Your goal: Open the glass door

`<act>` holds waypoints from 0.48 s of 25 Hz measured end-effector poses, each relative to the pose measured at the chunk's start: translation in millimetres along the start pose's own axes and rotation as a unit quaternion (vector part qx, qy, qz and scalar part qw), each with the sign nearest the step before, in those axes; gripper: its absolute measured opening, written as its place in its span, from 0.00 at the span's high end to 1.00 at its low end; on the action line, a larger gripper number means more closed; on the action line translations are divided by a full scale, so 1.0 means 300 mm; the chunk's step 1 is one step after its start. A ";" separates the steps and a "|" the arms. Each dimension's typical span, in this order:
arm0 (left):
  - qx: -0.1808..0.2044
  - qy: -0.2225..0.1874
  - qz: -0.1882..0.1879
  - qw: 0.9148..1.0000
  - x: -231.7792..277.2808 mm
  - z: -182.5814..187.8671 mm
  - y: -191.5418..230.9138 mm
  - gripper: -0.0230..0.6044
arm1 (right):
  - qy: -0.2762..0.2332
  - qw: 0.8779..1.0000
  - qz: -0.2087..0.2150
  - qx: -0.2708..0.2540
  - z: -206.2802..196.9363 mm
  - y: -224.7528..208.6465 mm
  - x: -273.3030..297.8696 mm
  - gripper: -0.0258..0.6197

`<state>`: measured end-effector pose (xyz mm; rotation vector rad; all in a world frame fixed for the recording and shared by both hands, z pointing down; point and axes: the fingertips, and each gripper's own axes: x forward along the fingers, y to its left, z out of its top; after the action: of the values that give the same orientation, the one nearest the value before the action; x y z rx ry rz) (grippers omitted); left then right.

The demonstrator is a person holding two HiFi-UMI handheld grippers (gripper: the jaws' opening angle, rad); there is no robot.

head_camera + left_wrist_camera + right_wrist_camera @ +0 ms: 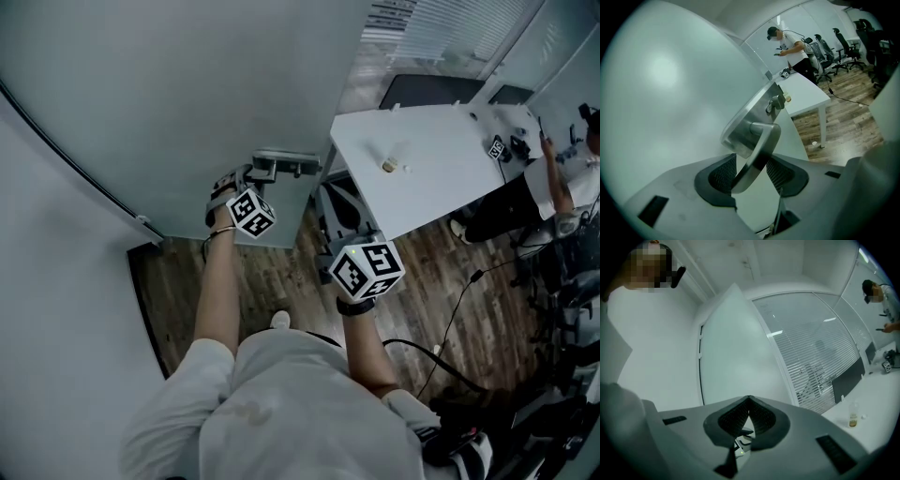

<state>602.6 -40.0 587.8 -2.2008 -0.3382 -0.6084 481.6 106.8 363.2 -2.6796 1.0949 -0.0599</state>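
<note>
We have our left gripper (751, 160) closed on the metal lever handle (765, 138) of the frosted glass door (665, 89), the lever slanting between the pads. Our right gripper (749, 401) is just beside it, jaws together and empty. A white table (441, 178) corner stands near the door's edge, a chair (339, 214) beside it

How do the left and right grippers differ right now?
The left gripper is closed on the door handle; the right gripper is shut on nothing. The left gripper sits at the glass door; the right gripper is held free, away from it. Both carry a marker cube.
</note>
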 end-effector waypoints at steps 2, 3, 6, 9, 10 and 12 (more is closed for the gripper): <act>0.002 0.004 -0.007 1.000 -0.030 -0.016 -0.017 0.67 | 0.002 1.000 -0.001 0.003 -0.012 0.013 -0.042 0.96; 0.002 0.007 -0.007 1.000 -0.046 -0.022 -0.025 0.67 | 0.004 1.000 -0.003 0.007 -0.020 0.016 -0.067 0.96; 0.002 0.015 0.001 1.000 -0.104 -0.046 -0.045 0.67 | 0.014 1.000 -0.002 0.025 -0.050 0.024 -0.161 0.96; 0.006 0.022 0.009 1.000 -0.157 -0.054 -0.074 0.67 | 0.023 0.999 -0.001 0.042 -0.087 0.003 -0.262 0.96; 0.008 0.025 0.011 1.000 -0.171 -0.057 -0.086 0.67 | 0.025 0.998 -0.002 0.049 -0.106 -0.007 -0.290 0.96; 0.011 0.031 0.013 0.999 -0.196 -0.063 -0.109 0.67 | 0.030 0.997 -0.007 0.065 -0.149 -0.024 -0.331 0.96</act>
<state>532.8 -36.1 588.2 -2.1576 -0.2812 -0.6540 409.5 171.3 413.7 -2.5856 1.0506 -0.2089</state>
